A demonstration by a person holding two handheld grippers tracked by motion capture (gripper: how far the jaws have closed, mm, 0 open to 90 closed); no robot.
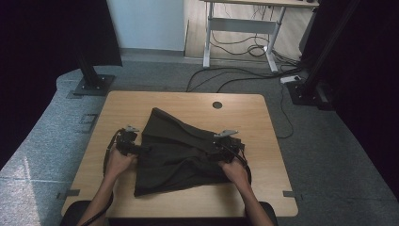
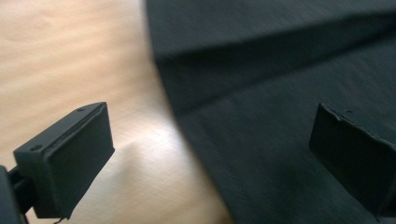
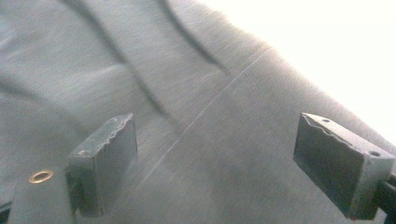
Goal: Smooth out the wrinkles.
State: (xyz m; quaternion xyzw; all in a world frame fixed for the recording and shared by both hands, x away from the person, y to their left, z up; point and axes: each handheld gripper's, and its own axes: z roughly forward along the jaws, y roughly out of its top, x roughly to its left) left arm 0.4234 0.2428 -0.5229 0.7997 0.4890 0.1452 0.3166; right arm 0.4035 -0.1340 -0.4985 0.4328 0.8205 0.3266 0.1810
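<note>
Fingers of both my left gripper [image 2: 205,154] and right gripper [image 3: 215,163] spread apart, released, over the dark cloth [image 1: 179,150] on the table [image 1: 188,101]; soft, light, it should pinch best at an edge.

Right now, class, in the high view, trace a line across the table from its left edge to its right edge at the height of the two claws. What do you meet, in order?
Bare table → left claw → dark cloth → right claw → bare table again.
</note>
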